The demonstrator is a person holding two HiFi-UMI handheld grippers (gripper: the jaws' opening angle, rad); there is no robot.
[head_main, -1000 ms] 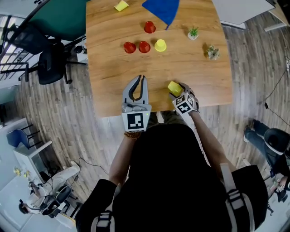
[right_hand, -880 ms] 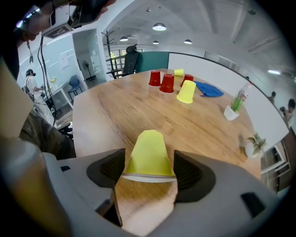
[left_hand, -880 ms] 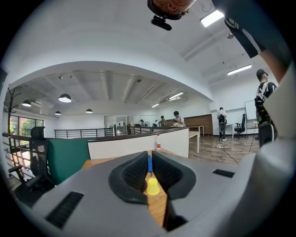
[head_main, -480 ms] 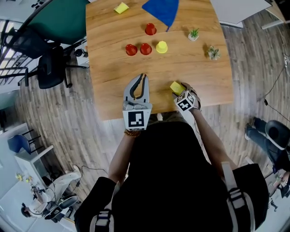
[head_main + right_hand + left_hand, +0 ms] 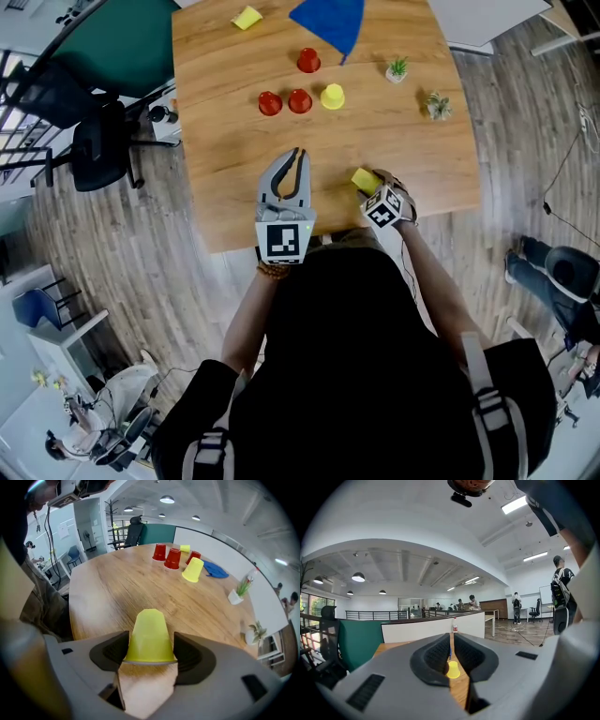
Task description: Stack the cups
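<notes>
Yellow cup (image 5: pixel 150 637) between closing right fingers (image 5: pixel 108 651).

A yellow plastic cup (image 5: pixel 150 637) stands upside down at five o'clock on the wooden worktop (image 5: pixel 225 178), close to its near edge. A second yellow cup (image 5: pixel 332 96) stands inverted near the middle. Three red plastic cups (image 5: pixel 300 100) are also inverted: two at its nine o'clock, one at eleven.

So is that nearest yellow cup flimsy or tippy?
The yellow cup looks thin and light, so squeezing may dent it. Upside down on its wide rim, it likely won't tip, but could slide on the wooden table.
</notes>
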